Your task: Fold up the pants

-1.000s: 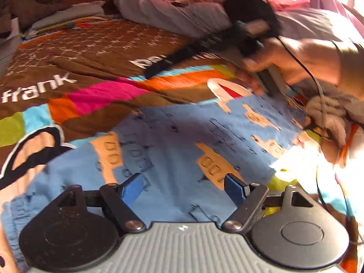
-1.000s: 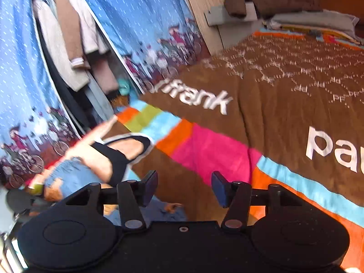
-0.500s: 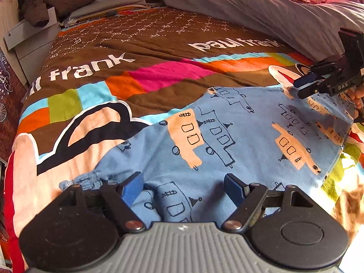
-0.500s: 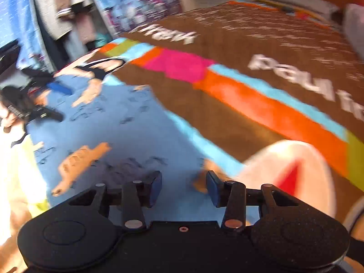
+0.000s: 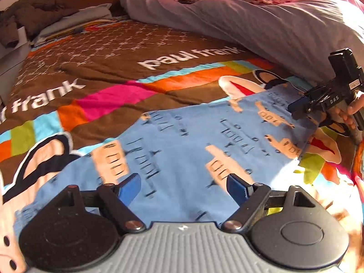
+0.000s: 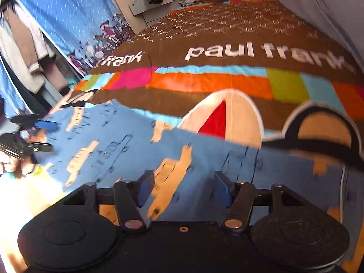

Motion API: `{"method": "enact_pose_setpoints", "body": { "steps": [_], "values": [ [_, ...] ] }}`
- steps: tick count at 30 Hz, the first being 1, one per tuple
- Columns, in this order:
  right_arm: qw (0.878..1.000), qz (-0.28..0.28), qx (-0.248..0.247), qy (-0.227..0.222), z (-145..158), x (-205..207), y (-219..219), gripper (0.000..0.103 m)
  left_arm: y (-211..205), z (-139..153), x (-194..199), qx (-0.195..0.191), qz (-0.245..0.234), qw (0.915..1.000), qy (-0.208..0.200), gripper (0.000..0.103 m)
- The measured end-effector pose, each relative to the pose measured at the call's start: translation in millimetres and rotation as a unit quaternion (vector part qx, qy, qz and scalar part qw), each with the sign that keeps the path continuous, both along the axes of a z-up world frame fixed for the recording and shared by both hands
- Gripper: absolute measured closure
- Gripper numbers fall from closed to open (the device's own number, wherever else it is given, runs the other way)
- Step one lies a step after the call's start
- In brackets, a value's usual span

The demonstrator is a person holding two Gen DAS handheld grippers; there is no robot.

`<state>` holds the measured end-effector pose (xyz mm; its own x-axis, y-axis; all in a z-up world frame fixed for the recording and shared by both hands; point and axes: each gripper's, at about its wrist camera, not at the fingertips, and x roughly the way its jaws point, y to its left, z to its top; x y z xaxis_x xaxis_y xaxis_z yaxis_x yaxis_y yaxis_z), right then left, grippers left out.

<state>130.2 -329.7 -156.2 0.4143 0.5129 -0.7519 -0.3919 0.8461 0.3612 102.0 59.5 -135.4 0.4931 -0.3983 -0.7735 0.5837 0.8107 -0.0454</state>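
Pants, blue printed cotton [image 5: 182, 150], flat on bed [image 5: 113, 95]; left tongs [image 5: 183, 185] apart, right tongs [image 6: 180, 185] just widening, empty. Next: pinch edges.

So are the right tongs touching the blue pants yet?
Cannot tell. In the left wrist view the right tongs sit open over the far edge of the pants, but blur hides any gap or contact; the right wrist view doesn't settle it.

A bed [image 5: 95, 52] with a brown, colour-striped "paul frank" cover carries flat blue patterned pants [image 5: 182, 154] and a rumpled grey duvet [image 5: 261, 22].
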Motion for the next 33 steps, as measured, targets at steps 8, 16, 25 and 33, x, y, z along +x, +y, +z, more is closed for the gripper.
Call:
{"method": "enact_pose_setpoints", "body": {
  "steps": [8, 16, 25, 33],
  "values": [
    [0.972, -0.221, -0.081, -0.015, -1.5, -70.0, -34.9, 0.04, -76.2, -12.3, -5.4, 0.02, -0.091, 0.9955, 0.013, 0.017],
    [0.916, -0.401, 0.001, -0.025, 1.6, -118.3, -51.0, 0.038, -127.5, -12.6, -0.8, 0.02, -0.141, 0.9896, 0.02, 0.017],
    [0.866, -0.495, 0.069, -0.023, -20.2, -115.5, -83.0, 0.04, -151.8, -25.1, 9.8, 0.011, -0.178, 0.9827, 0.05, 0.017],
    [0.834, -0.538, 0.112, -0.041, -34.1, -113.3, -84.5, 0.04, -194.7, -3.5, 106.2, -0.108, -0.165, 0.9714, 0.132, 0.017]
  ]
}}
